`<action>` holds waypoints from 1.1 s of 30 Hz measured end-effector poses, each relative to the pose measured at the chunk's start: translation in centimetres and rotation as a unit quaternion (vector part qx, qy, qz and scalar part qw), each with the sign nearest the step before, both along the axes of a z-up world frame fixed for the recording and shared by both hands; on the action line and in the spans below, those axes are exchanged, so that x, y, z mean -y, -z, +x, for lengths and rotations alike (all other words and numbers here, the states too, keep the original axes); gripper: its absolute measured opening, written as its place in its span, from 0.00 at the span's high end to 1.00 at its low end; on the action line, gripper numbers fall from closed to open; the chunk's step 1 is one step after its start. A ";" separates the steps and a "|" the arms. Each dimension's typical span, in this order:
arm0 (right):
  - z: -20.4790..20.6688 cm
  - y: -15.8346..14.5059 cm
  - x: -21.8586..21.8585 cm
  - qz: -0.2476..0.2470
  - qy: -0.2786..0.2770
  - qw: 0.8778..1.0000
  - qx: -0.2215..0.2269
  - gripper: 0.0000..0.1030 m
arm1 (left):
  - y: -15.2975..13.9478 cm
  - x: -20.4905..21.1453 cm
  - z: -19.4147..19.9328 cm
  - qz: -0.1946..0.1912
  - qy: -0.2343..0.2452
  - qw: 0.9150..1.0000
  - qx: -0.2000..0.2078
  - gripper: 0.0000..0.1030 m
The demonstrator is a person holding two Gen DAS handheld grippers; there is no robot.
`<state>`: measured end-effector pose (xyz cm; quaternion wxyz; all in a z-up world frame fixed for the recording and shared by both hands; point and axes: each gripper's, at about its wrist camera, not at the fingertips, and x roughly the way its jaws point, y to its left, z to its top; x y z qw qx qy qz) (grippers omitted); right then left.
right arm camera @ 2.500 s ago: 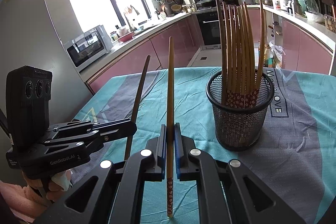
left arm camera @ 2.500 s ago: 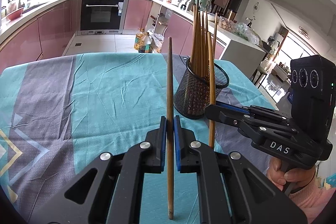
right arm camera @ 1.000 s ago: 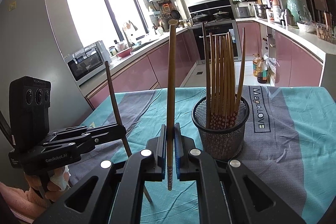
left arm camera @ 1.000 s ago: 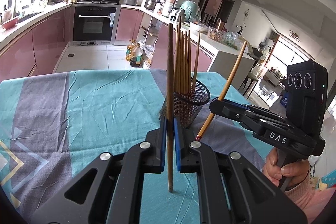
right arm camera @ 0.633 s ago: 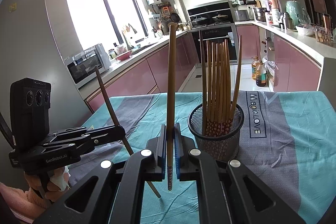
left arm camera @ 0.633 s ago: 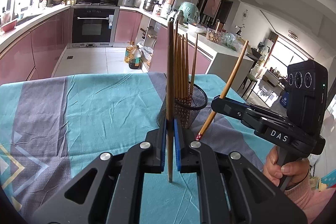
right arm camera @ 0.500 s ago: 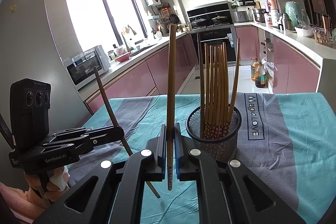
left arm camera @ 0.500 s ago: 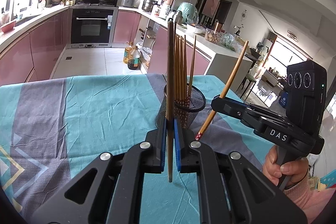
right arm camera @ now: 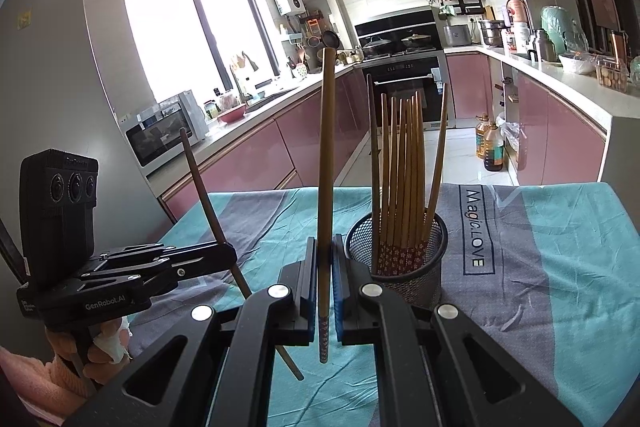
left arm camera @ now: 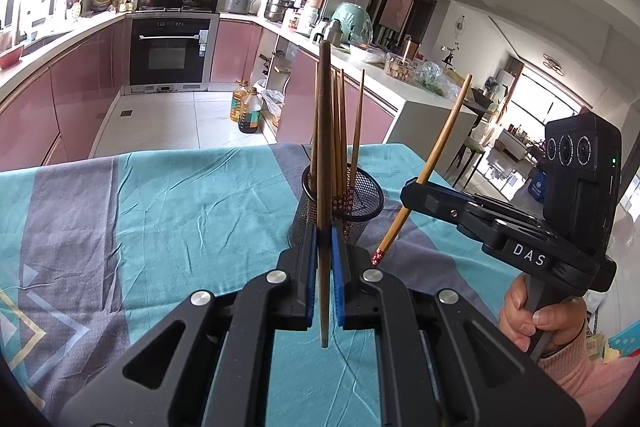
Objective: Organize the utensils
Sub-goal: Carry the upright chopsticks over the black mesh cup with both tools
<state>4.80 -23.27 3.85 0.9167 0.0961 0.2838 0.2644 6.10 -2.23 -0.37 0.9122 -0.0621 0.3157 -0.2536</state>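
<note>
My left gripper (left arm camera: 324, 239) is shut on a dark wooden chopstick (left arm camera: 325, 147) that stands upright between its blue pads. My right gripper (right arm camera: 325, 247) is shut on a lighter chopstick (right arm camera: 326, 163) with a red patterned lower end. A black mesh cup (right arm camera: 400, 259) holding several chopsticks stands on the table just right of the right gripper and behind the left one (left arm camera: 348, 203). The right gripper (left arm camera: 412, 187) shows in the left wrist view with its chopstick (left arm camera: 436, 151) tilted. In the right wrist view the left gripper (right arm camera: 228, 255) sits at the left.
A teal and grey tablecloth (left arm camera: 160, 211) covers the table. Hands (left arm camera: 532, 323) grip both handles. Pink kitchen cabinets (right arm camera: 256, 155), an oven (left arm camera: 172, 55) and oil bottles (left arm camera: 248, 107) on the floor lie beyond the far table edge.
Both grippers have pulled back and risen a little since 2.5 s ago, so the mesh cup looks smaller and farther. Over the last second both keep their chopsticks with little motion.
</note>
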 end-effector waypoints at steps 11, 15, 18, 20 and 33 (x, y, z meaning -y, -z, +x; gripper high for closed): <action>0.1 -0.7 0.3 -0.002 0.002 1.000 0.006 0.94 | -0.6 0.3 0.1 0.003 0.005 1.000 0.005 0.93; 0.2 -0.8 0.3 -0.003 0.003 1.000 0.006 0.94 | -0.9 0.5 0.2 0.003 0.007 1.000 0.008 0.93; 0.2 -0.8 0.3 -0.003 0.003 1.000 0.006 0.94 | -1.0 0.6 0.1 0.002 0.011 1.000 0.009 0.93; 0.2 -0.8 0.3 -0.004 0.004 1.000 0.007 0.94 | -1.1 0.7 0.1 0.002 0.012 1.000 0.010 0.93; 0.3 -1.2 0.6 -0.007 0.007 1.000 0.015 0.94 | -2.0 0.9 0.1 0.000 0.019 1.000 0.017 0.93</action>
